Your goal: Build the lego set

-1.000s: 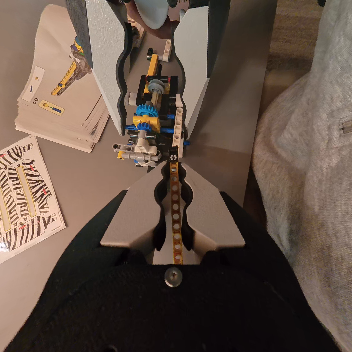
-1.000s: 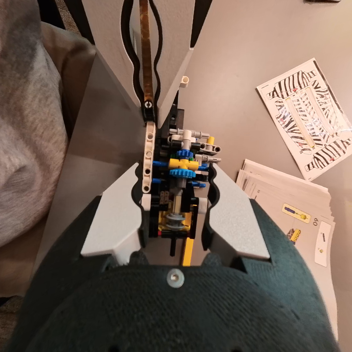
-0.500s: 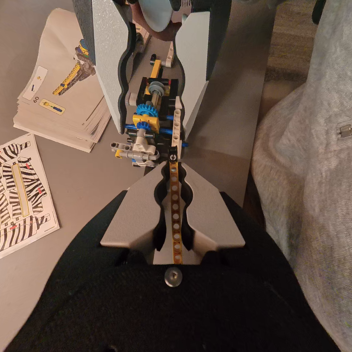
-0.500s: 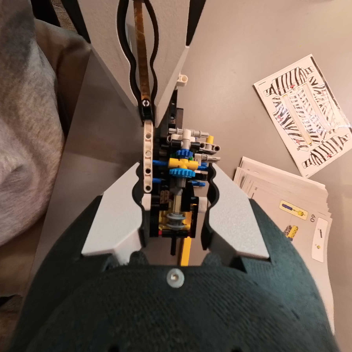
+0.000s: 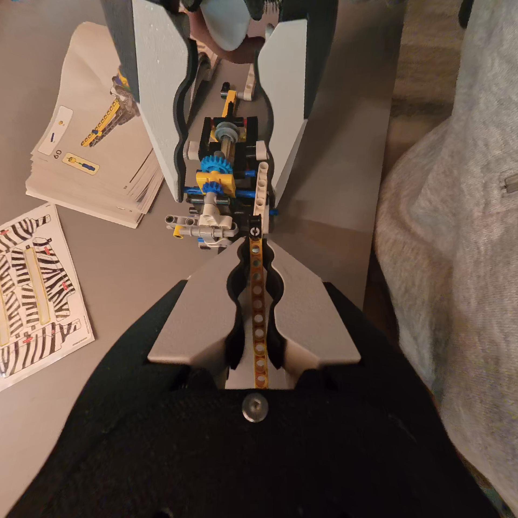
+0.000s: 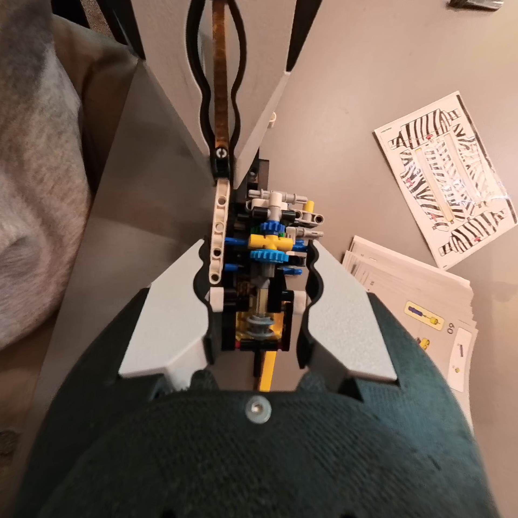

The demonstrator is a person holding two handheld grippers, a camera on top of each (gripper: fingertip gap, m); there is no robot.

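Left wrist view only: loose white piece (image 5: 249,89)

At frame centre, the left tool (image 5: 256,246) clamps a yellow perforated beam (image 5: 258,314) whose black tip meets the geared Lego assembly (image 5: 224,179), itself gripped by the right tool (image 5: 227,193) from above. An instruction booklet (image 5: 84,157) and zebra-striped sticker sheet (image 5: 30,291) lie on the grey tabletop (image 5: 126,266) at left.
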